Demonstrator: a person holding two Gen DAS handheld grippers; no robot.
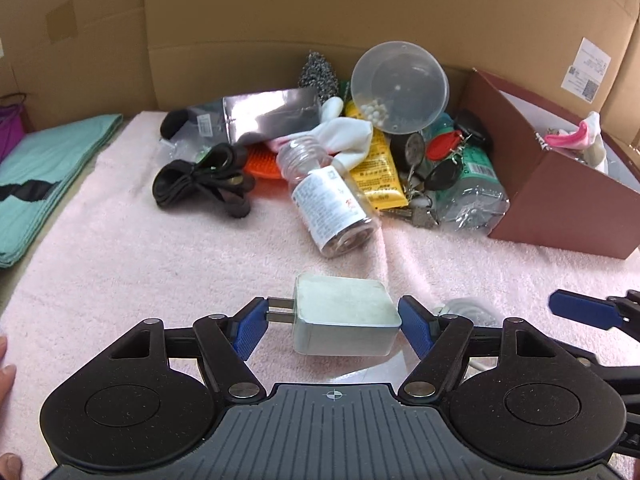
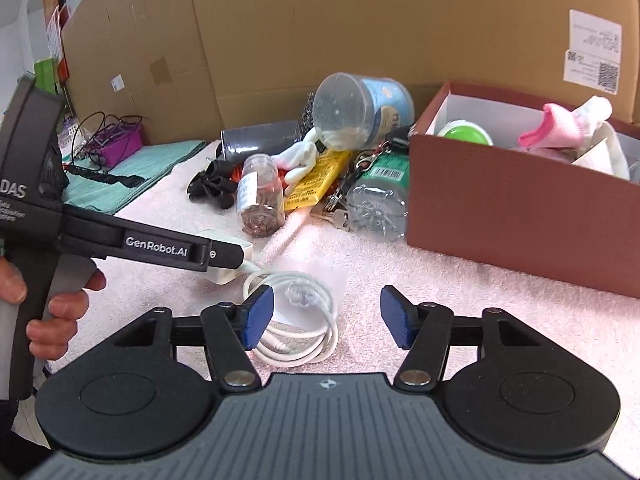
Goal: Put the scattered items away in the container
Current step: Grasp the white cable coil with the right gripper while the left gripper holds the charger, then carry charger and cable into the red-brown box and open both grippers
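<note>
- Task early-to-mid: most of the clutter is not yet in the box, only a few things are.
- Far left of counter: folded teal cloth [image 1: 38,168] on the left edge, not part of the pile as far as can be judged.
- Left gripper [image 1: 332,326]: jaws apart around the white charger [image 1: 344,316], which lies on the pink towel [image 1: 160,264] near the front edge; one pad is at the prongs, the other at the body's far side; a firm clamp does not show.
- Centre back: the pile left to tidy — black strap [image 1: 200,180], silver pouch [image 1: 272,110], clear pill bottle [image 1: 330,208], yellow tube [image 1: 374,168], white sock [image 1: 344,140], keys [image 1: 420,212]. A clear cup [image 1: 400,86] lies tipped on top, a few white beads inside.
- Right gripper [image 2: 327,318]: jaws apart, empty, over the coiled white cable [image 2: 304,320] near the front edge.
- Right edge: red-brown box [image 2: 520,208], open, holding a green-lidded tub [image 2: 464,132], a pink-and-white sock [image 2: 560,128] and something white; the rest inside is hidden.
</note>
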